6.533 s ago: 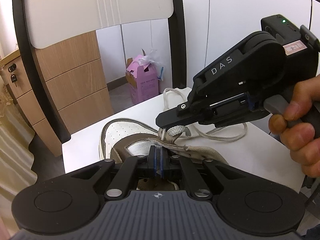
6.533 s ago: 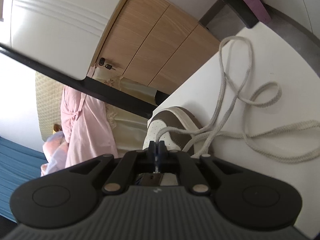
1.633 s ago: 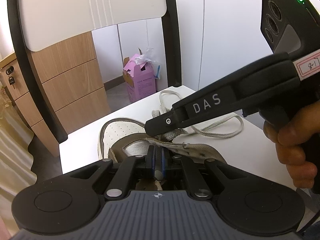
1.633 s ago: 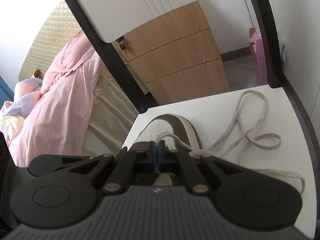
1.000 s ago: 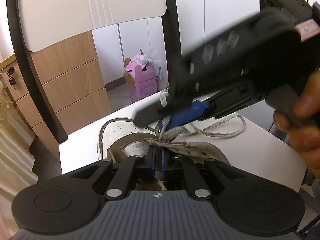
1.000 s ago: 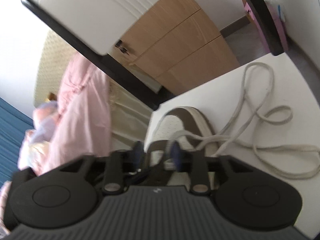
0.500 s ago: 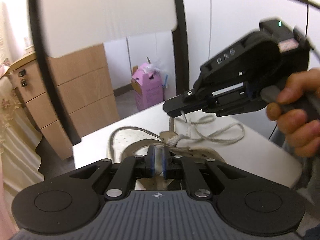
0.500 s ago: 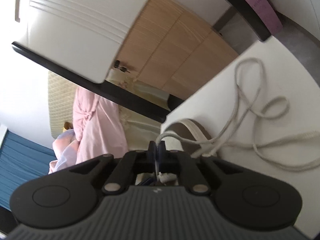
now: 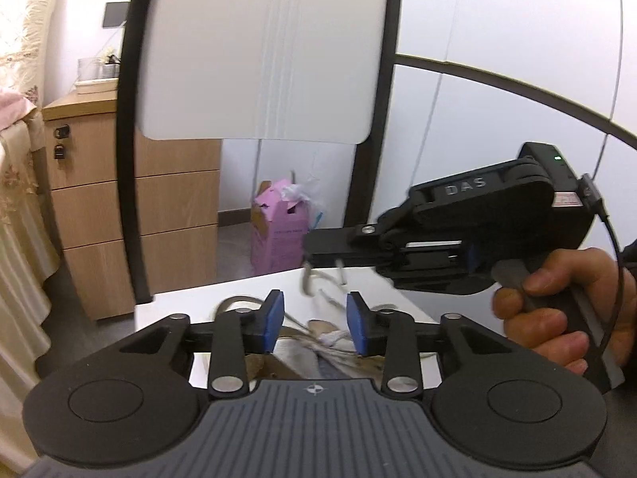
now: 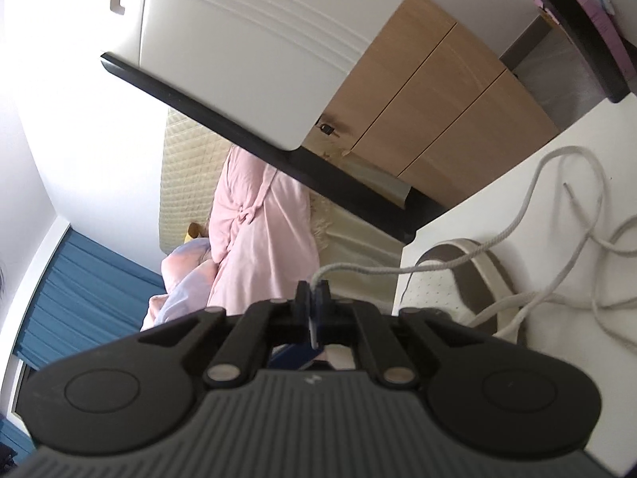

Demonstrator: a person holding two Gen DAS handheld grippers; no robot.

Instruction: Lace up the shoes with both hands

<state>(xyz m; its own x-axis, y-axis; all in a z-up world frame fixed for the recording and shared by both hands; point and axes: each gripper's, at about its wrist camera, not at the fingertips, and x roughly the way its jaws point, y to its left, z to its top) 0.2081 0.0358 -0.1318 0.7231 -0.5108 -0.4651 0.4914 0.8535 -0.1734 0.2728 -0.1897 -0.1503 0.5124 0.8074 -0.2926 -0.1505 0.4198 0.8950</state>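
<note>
Pads on the left gripper (image 9: pixel 314 322) stand wide apart now, with nothing between them. Half a second ago they were shut tight over the shoe's flap. So the left side has let go of the shoe (image 9: pixel 318 348), which sits low in the middle of the left wrist view, on the white table (image 9: pixel 179 298).

The right gripper (image 10: pixel 313 298) is pinched shut on the shoelace (image 10: pixel 458 257). In the left wrist view it sits at middle right, higher above the shoe than it was half a second ago, with lace hanging blurry under its tip. A hand (image 9: pixel 557 306) squeezes its handle. In the right wrist view the lace runs from the shut pads, at lower middle, across to the shoe at right.

My guess is that the lace is being pulled up through a hole, and the open left gripper is free to take a new hold. I cannot see how many holes are laced.

The lace is a thick, soft, woven cord, pale cream, lying in loose loops on the table at right. One stiff thin tip (image 10: pixel 571 195) points up there. The shoe has a rounded toe (image 10: pixel 450 286), white with tiny dots, and a brown band around it. The table is smooth and flat. The pads are blue and look rubbery.
</note>
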